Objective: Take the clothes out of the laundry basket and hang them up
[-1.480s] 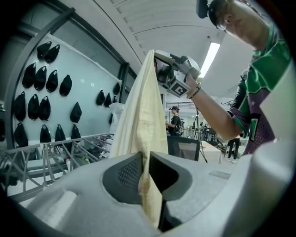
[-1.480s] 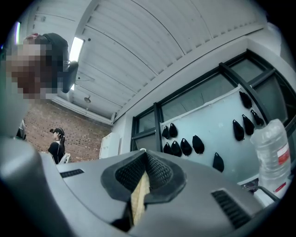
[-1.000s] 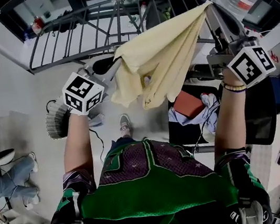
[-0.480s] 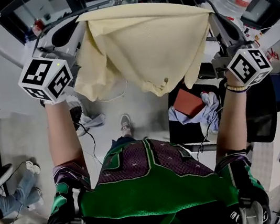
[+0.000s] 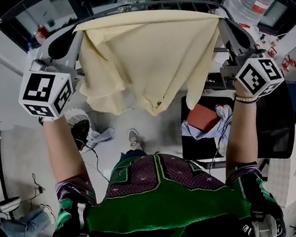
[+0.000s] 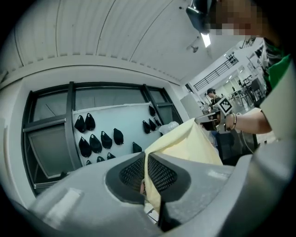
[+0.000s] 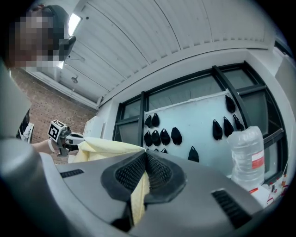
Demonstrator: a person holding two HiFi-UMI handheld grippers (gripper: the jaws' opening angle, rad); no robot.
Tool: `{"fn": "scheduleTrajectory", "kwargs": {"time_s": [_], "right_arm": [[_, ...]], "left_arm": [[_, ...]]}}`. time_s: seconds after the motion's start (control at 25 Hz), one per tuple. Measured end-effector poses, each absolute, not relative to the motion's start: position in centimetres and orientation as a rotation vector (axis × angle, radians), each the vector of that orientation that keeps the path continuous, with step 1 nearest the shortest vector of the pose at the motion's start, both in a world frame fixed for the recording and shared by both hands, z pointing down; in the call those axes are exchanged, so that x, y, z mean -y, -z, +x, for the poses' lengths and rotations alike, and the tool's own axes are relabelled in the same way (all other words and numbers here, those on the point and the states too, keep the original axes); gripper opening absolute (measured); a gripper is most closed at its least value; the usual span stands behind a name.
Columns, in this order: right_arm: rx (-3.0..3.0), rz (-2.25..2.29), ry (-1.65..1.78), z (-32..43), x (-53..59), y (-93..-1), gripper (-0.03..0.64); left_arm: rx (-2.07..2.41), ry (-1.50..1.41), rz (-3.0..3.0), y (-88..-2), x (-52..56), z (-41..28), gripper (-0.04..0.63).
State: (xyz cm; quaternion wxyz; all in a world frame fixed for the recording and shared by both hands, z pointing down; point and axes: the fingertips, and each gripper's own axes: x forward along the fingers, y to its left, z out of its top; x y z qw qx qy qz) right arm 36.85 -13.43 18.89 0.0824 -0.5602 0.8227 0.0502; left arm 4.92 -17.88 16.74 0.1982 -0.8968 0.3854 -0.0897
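My left hand-held gripper (image 5: 74, 37) and right hand-held gripper (image 5: 221, 17) are each clenched on a top corner of the yellow cloth (image 5: 148, 53). It hangs spread between them, just short of the drying rack (image 5: 135, 6). Each pinch takes only a thin edge. If I pull the corners wider, one may slip free, and the cloth would sag or drop short of the rack.

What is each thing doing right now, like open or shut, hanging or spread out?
yellow cloth: spread out between both grippers, lower part hanging loose.
left gripper: shut on one end of the yellow cloth.
right gripper: shut on the other end.
water bottle: standing upright.
laundry basket: has clothes in it.
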Motion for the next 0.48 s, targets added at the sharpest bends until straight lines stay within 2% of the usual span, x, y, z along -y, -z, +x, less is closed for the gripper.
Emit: {"fn": "scheduleTrajectory", "kwargs": {"time_s": [0.32,0.48], "right_arm": [[-2.459,-1.615,-0.219,32.6,19.9,-16.0,0.0],[-2.447,-1.625,-0.21,29.7,24.2,-15.7,0.0]], "left_arm": [[-1.043,0.159,-2.62,-17.2,22.3,0.4,0.021],[-1.052,0.225,-2.6,-18.2,25.9,-2.5,0.021]]}}
